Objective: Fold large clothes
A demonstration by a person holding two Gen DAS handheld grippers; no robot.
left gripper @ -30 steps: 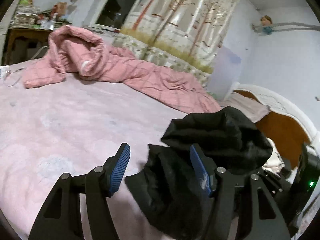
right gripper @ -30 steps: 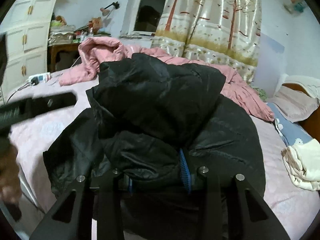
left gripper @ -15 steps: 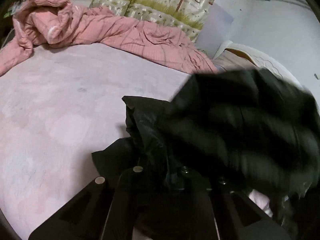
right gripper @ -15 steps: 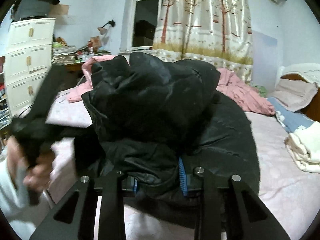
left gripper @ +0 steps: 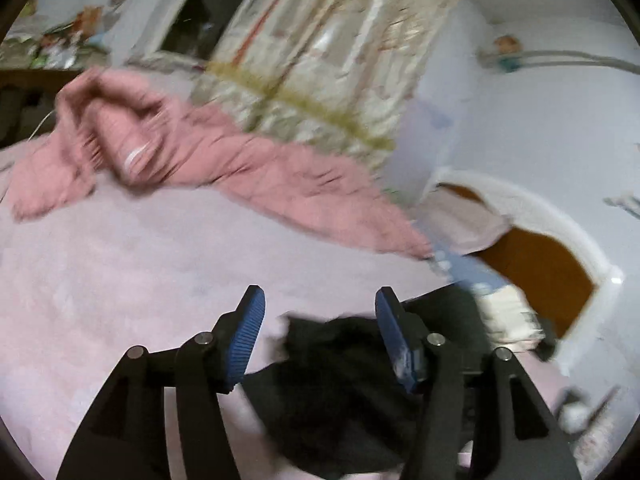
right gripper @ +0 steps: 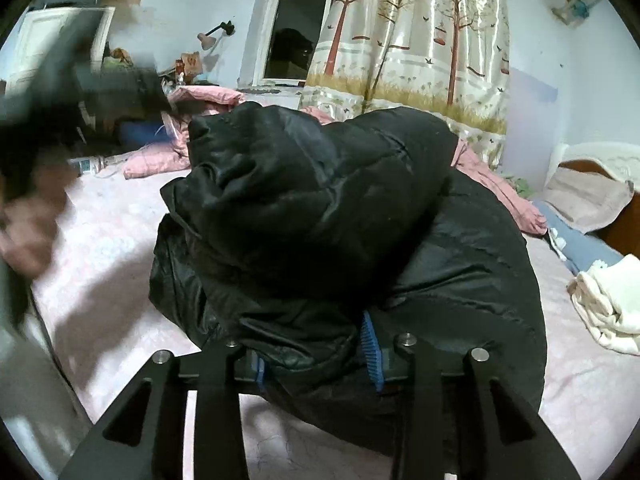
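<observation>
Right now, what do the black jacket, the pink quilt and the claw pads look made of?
Black jacket: likely nylon or polyester shell, padded; slight sheen, stitched puffy panels. Pink quilt: matte woven cloth, probably cotton blend; stitched grid lines, soft rumples, though blurred. Left claw pads: blue ribbed rubber or soft plastic on matte black arms. Right claw looks the same.

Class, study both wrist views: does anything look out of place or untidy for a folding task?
Yes. The black jacket sits on the bed as a bunched heap, not flat. Only the right gripper pinches it; the left gripper is open. A pink quilt lies crumpled behind.
</observation>
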